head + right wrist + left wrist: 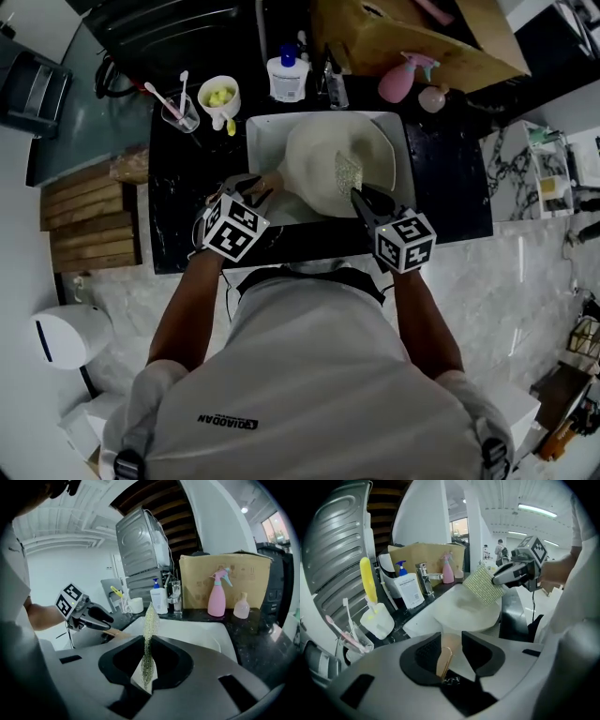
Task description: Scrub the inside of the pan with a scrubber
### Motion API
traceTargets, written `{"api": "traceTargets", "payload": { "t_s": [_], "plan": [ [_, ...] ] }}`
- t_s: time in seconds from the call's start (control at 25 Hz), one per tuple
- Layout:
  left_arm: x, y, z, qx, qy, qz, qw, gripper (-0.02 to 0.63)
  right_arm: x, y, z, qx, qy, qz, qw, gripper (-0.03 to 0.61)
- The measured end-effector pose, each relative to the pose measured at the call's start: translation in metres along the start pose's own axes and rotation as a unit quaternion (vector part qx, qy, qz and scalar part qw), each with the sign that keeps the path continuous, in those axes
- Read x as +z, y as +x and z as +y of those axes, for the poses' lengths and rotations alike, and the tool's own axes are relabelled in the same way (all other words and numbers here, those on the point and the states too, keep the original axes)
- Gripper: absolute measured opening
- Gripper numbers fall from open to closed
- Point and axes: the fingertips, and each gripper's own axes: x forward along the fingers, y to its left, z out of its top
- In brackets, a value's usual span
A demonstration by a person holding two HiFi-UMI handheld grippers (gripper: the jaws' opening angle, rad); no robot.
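The white pan (323, 159) lies tilted in the sink (261, 131) with its open inside turned toward the person, which seems meant to give the scrubber a clear face to work on. The right tongs (149, 641) are clamped on the scrubber (150, 618), a glittering mesh pad pinched by its lower edge so that most of it stands free above the pads. The head view puts it over the inside of the pan, toward the side away from the handle, though I cannot tell whether it touches the surface. The left tongs (451, 643) stand apart with the pan's wooden handle (444, 660) between them. The handle lies against one pad with a gap to the other, so it is not gripped; I judge that the pan rests on the sink rather than being steadied. The right gripper view shows the scrubber only edge-on, as a thin strip, while the left gripper view shows its broad woven face over the pan. The head view alone gives the whole layout, but not the gap at the handle. Behind the pan, on the dark worktop (450, 187), stand a pump bottle (287, 75), the tap (424, 576), a pink spray bottle (218, 595) and a cardboard box (220, 569).
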Motion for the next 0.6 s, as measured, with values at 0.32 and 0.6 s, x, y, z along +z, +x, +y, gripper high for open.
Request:
{"api": "traceTargets", "payload": {
  "t_s": [0.32, 0.6],
  "plan": [
    [-0.038, 0.033, 0.009, -0.02, 0.098, 0.08, 0.9918, 0.189, -0.009, 0.028, -0.025, -0.031, -0.043, 0.043, 0.998, 0.067],
    [-0.048, 0.048, 0.014, -0.019, 0.09, 0.113, 0.9894, 0.187, -0.009, 0.049, -0.062, -0.035, -0.076, 0.071, 0.994, 0.067]
  ]
}}
